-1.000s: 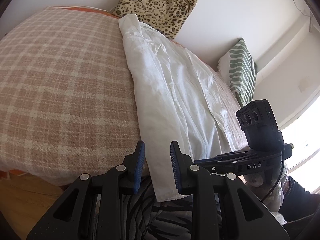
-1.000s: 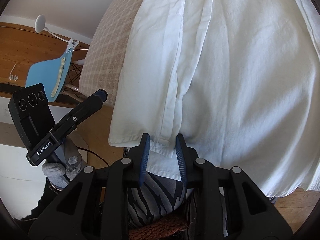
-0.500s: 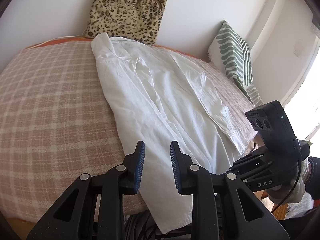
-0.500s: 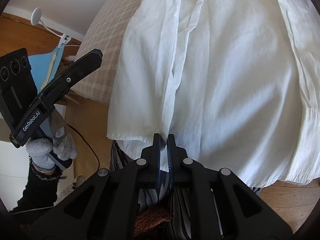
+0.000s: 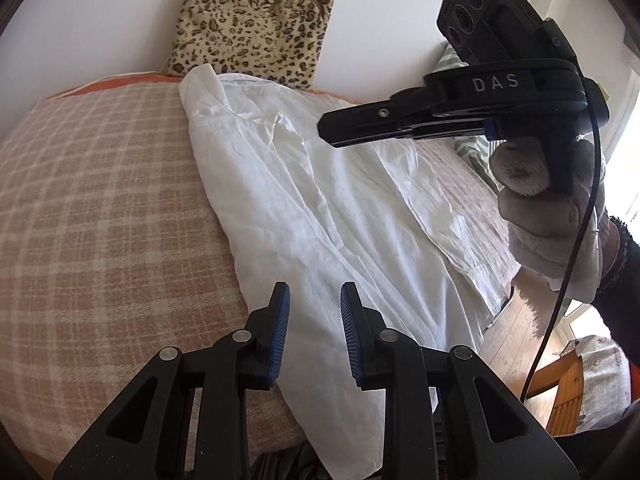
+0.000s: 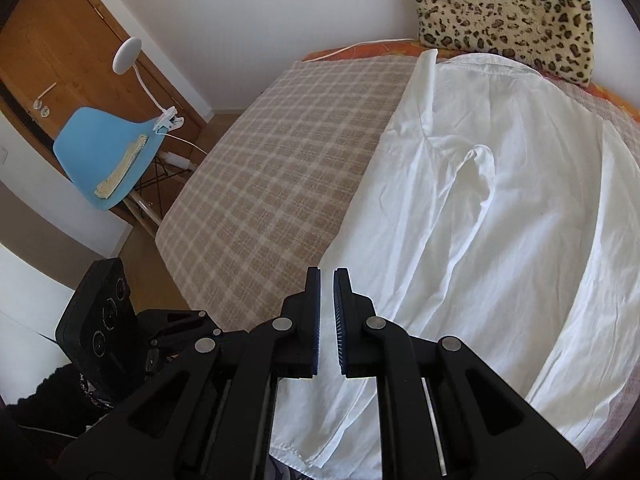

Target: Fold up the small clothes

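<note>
Your left gripper [image 5: 312, 330] stands partly spread and empty above the white shirt [image 5: 320, 220]. Your right gripper [image 6: 327, 312] has its jaws nearly together, gripping nothing. The shirt lies lengthwise on the checked bedspread [image 5: 100, 200], hem at 6 o'clock, collar at 12. Expect light, limp, easily creased cloth; grip at hem corners.

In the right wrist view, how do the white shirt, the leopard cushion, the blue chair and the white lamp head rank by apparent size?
1. white shirt
2. leopard cushion, partly cut off by the picture's edge
3. blue chair, standing farther away, so its true size is unsure
4. white lamp head
</note>
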{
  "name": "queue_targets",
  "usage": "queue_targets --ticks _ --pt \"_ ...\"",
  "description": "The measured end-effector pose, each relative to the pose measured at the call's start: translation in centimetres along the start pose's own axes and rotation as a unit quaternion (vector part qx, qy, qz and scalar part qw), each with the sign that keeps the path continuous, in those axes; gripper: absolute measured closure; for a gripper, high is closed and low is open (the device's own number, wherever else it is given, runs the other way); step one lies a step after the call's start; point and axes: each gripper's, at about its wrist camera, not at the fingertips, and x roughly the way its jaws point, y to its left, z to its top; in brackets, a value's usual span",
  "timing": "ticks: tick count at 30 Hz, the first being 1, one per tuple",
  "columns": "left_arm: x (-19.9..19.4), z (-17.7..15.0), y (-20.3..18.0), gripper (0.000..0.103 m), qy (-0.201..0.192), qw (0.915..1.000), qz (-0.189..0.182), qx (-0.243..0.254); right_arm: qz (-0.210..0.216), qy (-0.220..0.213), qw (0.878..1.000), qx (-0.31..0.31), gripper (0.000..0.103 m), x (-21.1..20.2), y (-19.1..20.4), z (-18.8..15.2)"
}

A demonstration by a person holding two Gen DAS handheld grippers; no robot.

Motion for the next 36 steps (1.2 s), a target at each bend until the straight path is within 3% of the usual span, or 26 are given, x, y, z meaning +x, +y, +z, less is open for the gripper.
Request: queue_targets --ticks 6,8,11,13,21,27,33,36 --pt "2.1 1.8 0.9 0.079 0.014 0.9999 -0.005 -0.003 -0.021 0.057 0.998 0.005 0.094 8.3 -1.8 3.0" --pt "3.0 2.1 1.4 0.079 0.02 0.9998 -0.001 -0.007 -0.04 0.071 0.997 0.012 0.094 9.6 -2.9 2.8" --pt "4.8 1.3 2.0 0.079 0.068 0.9976 -0.003 -0.011 -0.056 0.089 0.994 0.026 0.094 10.2 -4.7 1.8" --pt "4.7 0.5 1.5 0.079 0.062 0.998 -0.002 0.013 -0.057 0.096 0.993 0.026 0.096 10.2 -5.3 1.6" --pt "4.2 -0.4 1.2 0.079 0.049 0.9987 -0.006 0.013 -0.012 0.023 1.0 0.009 0.095 8.4 -4.2 8.6" --pt "3.9 -0.6 1.8 0.079 0.041 0.9989 -0.022 -0.003 -0.081 0.027 0.996 0.019 0.095 12.9 -6.8 14.6" --pt "3.8 -0.7 2.3 0.079 0.03 0.9989 -0.034 -0.015 -0.153 0.033 0.987 0.035 0.095 16.1 -10.7 18.0" --pt "3.5 -1.1 1.9 0.079 0.031 0.9987 -0.038 -0.011 -0.156 0.023 0.986 0.048 0.095 16.5 -12.0 19.2"
